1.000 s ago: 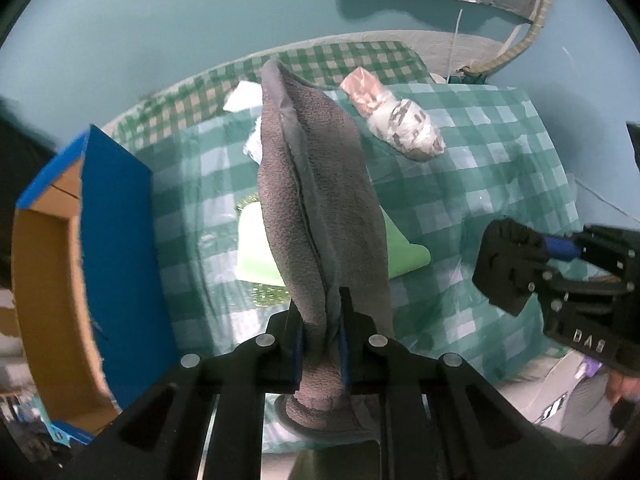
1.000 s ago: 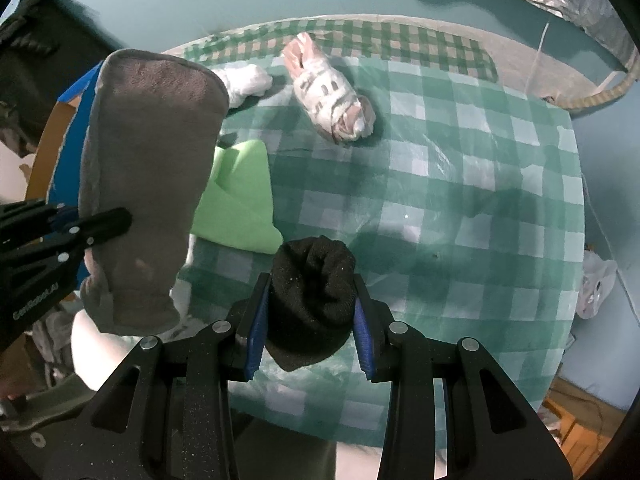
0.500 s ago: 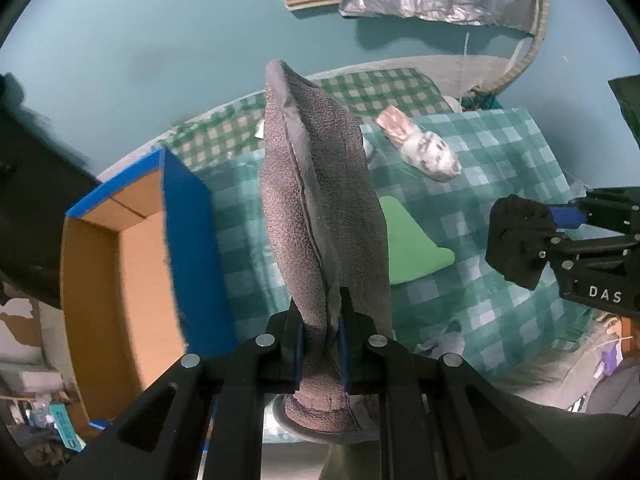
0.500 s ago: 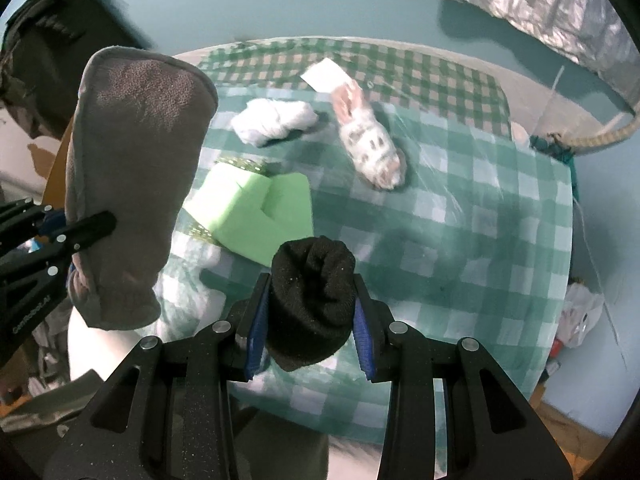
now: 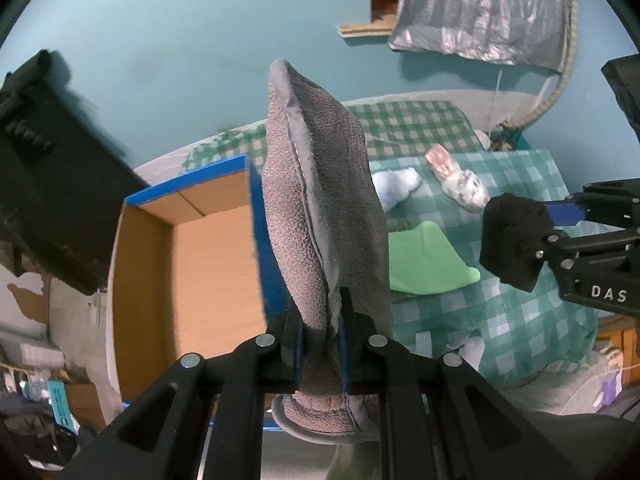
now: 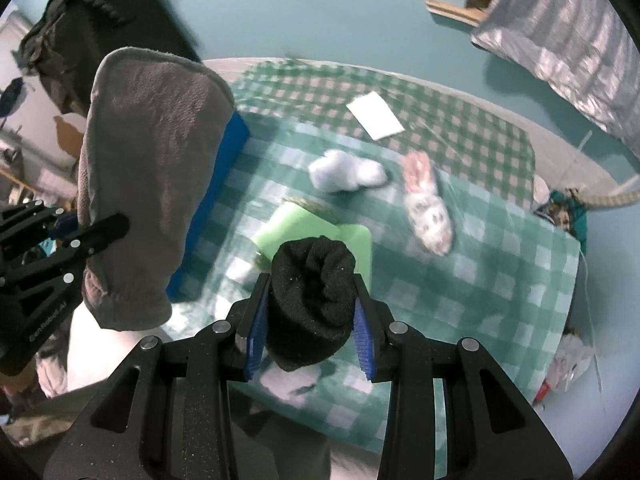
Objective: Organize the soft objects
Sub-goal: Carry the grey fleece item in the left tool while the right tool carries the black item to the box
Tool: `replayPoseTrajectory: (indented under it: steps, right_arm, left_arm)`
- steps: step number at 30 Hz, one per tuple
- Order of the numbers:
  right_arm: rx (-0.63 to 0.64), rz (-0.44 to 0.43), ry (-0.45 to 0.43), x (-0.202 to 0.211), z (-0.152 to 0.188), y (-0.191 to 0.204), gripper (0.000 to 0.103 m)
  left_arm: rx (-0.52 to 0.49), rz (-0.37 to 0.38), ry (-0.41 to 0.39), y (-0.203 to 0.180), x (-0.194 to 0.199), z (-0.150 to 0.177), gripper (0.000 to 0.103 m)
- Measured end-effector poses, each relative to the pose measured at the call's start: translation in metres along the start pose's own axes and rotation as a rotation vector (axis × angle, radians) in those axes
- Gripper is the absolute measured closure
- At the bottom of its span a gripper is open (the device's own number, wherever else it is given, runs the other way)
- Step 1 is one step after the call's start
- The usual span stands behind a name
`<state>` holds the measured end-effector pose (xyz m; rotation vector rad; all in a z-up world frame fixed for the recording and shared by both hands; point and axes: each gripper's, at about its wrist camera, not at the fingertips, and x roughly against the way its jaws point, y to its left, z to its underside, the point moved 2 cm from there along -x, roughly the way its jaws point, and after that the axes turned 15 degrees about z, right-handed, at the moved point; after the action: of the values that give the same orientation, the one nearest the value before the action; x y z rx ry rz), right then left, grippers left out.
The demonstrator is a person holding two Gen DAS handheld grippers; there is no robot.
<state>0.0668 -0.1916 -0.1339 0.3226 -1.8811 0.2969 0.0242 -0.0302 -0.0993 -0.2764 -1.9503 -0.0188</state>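
Note:
My left gripper (image 5: 320, 336) is shut on a grey fleece cloth (image 5: 320, 208), held upright in the air beside the open cardboard box (image 5: 208, 264) with blue outer walls. The cloth also shows in the right wrist view (image 6: 148, 176). My right gripper (image 6: 308, 320) is shut on a rolled black sock (image 6: 312, 284), held above the near edge of the table; the sock also shows in the left wrist view (image 5: 512, 240). On the green checked tablecloth (image 6: 480, 280) lie a green folded cloth (image 6: 304, 228), a white fluffy bundle (image 6: 344, 172) and a pink-and-white rolled sock (image 6: 428, 208).
A white paper card (image 6: 374, 116) lies at the table's far side. A dark bag (image 5: 48, 184) hangs left of the box. A silver sheet (image 5: 480, 8) hangs on the teal wall. Clutter sits on the floor at the right (image 6: 568, 360).
Both grippers have pulled back and swung left with their loads. The box's open inside has come into the left wrist view, and the table items look farther away.

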Motion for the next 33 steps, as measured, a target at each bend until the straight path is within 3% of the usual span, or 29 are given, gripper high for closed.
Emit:
replayPoseTrajectory:
  steps: [18, 33]
  right_arm:
    - [0.211, -0.094, -0.060, 0.010, -0.055, 0.105, 0.067]
    - [0.367, -0.156, -0.044, -0.012, -0.089, 0.206, 0.067]
  left_arm:
    - [0.172, -0.097, -0.047, 0.071, 0.035, 0.020, 0.089]
    - [0.322, -0.169, 0.007, 0.140, 0.016, 0.049, 0.089]
